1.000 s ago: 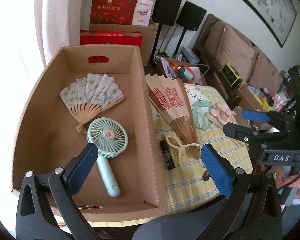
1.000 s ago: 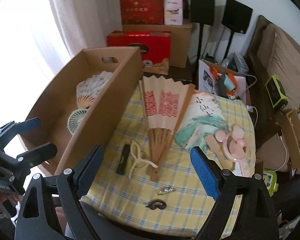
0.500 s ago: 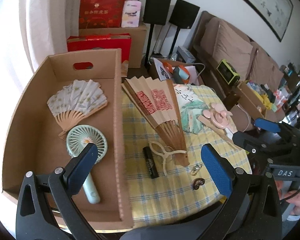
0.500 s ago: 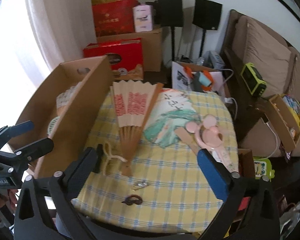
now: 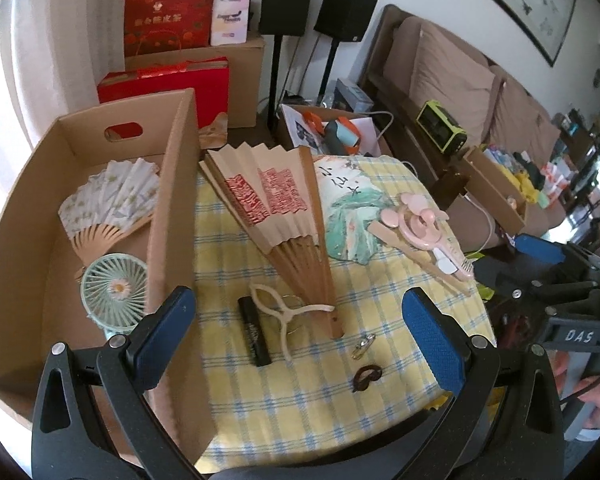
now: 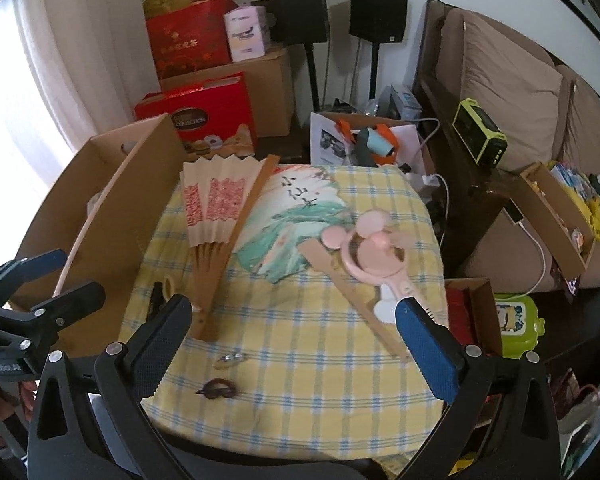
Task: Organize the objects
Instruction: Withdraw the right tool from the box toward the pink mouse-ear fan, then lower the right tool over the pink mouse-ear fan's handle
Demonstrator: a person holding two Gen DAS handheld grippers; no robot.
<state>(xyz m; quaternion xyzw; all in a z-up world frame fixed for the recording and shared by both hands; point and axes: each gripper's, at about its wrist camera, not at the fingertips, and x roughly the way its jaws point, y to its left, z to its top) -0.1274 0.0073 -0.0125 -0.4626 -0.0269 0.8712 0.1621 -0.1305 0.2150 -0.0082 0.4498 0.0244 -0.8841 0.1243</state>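
Two grippers hover, jaws apart and empty, over a cluttered checked table.

At left, a cardboard box (image 5: 176, 184) holds a white folding fan (image 5: 108, 200) and a mint handheld fan (image 5: 114, 288). The left gripper (image 5: 300, 332) and right gripper (image 6: 292, 340) overlook a red-printed paper fan (image 5: 272, 208) and a pink handheld fan (image 6: 374, 252), right.

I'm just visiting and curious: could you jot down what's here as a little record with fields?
Surface: table with yellow checked cloth
Container: cardboard box
In box: white folding fan; green handheld fan
On cloth: red-printed folding fan; painted fan; pink handheld fan
Left tool: open, empty
Right tool: open, empty
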